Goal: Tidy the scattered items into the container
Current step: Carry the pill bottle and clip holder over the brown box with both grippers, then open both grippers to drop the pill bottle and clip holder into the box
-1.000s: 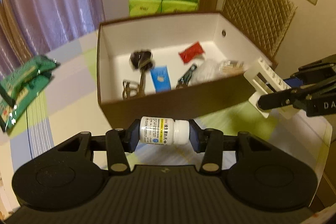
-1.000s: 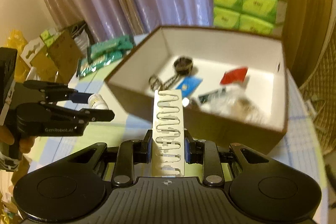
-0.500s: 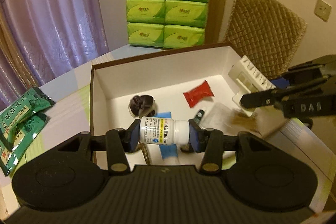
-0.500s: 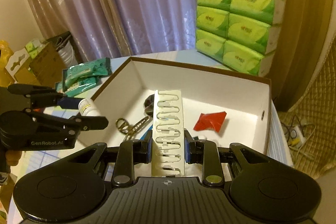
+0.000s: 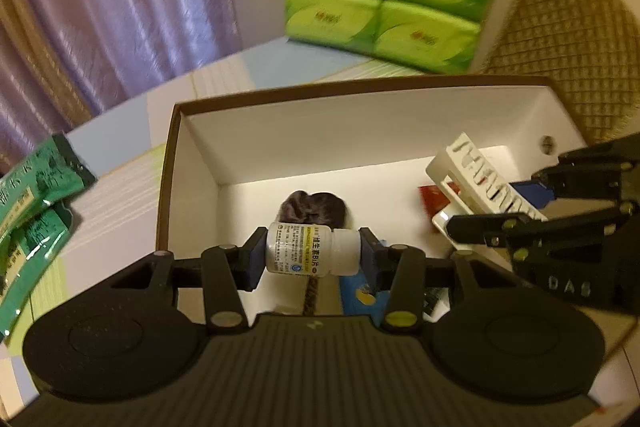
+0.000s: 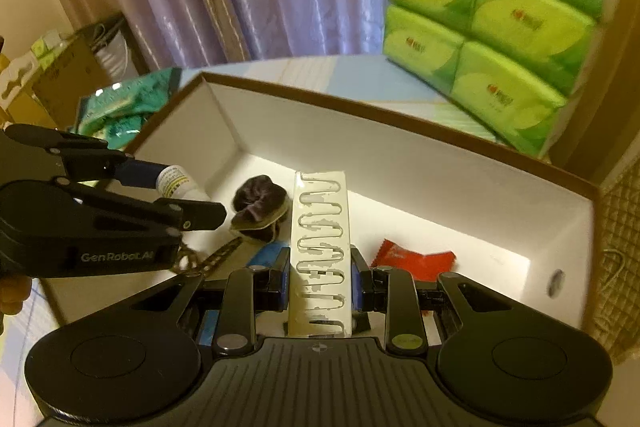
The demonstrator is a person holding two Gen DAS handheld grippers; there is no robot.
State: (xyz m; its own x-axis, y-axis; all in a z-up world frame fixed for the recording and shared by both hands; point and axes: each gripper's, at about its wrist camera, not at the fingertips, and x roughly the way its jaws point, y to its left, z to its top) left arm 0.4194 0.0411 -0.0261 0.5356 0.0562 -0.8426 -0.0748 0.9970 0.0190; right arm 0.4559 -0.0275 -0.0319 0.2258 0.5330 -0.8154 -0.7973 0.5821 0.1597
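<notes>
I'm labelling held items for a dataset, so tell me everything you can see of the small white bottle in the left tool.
The small white bottle looks like plastic, with a white screw cap and a printed label carrying a yellow band and a blue round mark. It lies on its side, cap toward the right, clamped end to end between the blue pads of the left tool, base against one pad and cap against the other. It hangs above the open box, over a dark fabric item, touching nothing else.

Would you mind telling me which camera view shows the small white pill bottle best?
The left wrist view: the pill bottle lies sideways between the left gripper pads, label readable. The right wrist view shows only its end, mostly hidden by that gripper.
</notes>
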